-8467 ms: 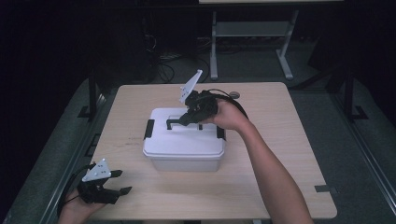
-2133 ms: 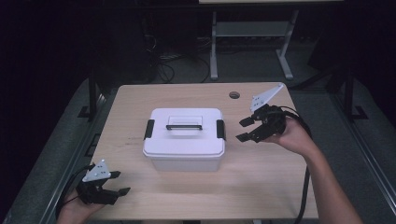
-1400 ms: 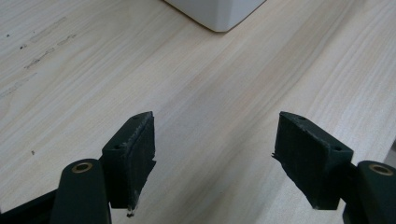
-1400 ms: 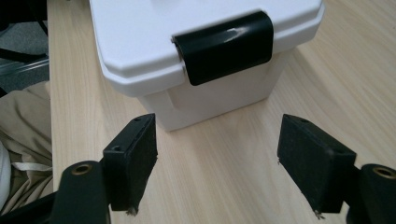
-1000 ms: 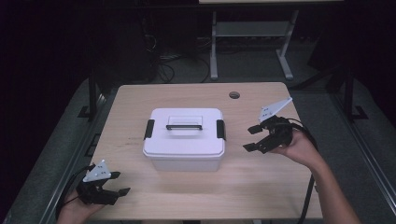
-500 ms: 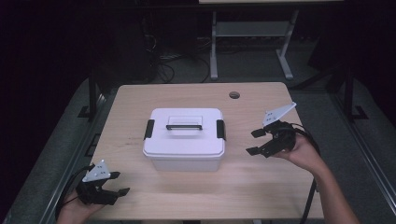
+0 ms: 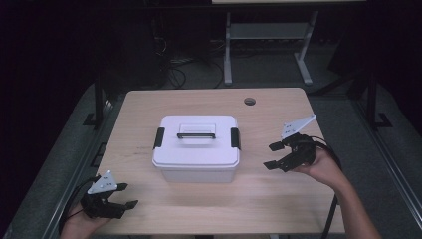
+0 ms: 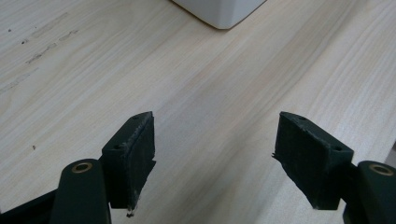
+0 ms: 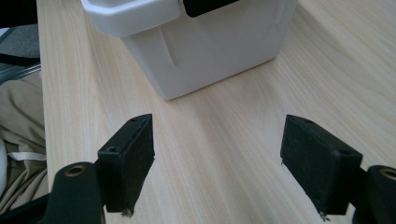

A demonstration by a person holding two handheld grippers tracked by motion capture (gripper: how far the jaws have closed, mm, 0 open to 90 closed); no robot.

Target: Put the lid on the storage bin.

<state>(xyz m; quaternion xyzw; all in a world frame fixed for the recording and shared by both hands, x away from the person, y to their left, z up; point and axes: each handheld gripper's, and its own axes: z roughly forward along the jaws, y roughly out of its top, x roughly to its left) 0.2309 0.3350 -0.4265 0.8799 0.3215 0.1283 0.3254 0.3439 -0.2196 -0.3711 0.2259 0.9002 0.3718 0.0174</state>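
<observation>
A white lidded box [image 7: 196, 147] with a black handle and black side latches stands shut in the middle of the wooden table [image 7: 209, 104]. My right gripper [image 7: 273, 155] hovers to the right of the box, jaws open and empty, pointing at its right side. The box's lower corner [image 9: 205, 51] is close ahead in the right gripper view. My left gripper [image 7: 127, 195] rests at the table's front left corner, open with bare wood between its jaws. A box corner [image 8: 219, 11] peeks in at the top of the left gripper view.
A round cable hole [image 7: 250, 101] sits in the table's far right part. Dark floor, cables and a white table frame [image 7: 268, 35] lie beyond the far edge. Beige cloth [image 9: 18, 140] shows past the table's edge in the right gripper view.
My right gripper has left the box's handle and drawn back to the right and nearer the front edge, jaws open. The left gripper has stayed put.
</observation>
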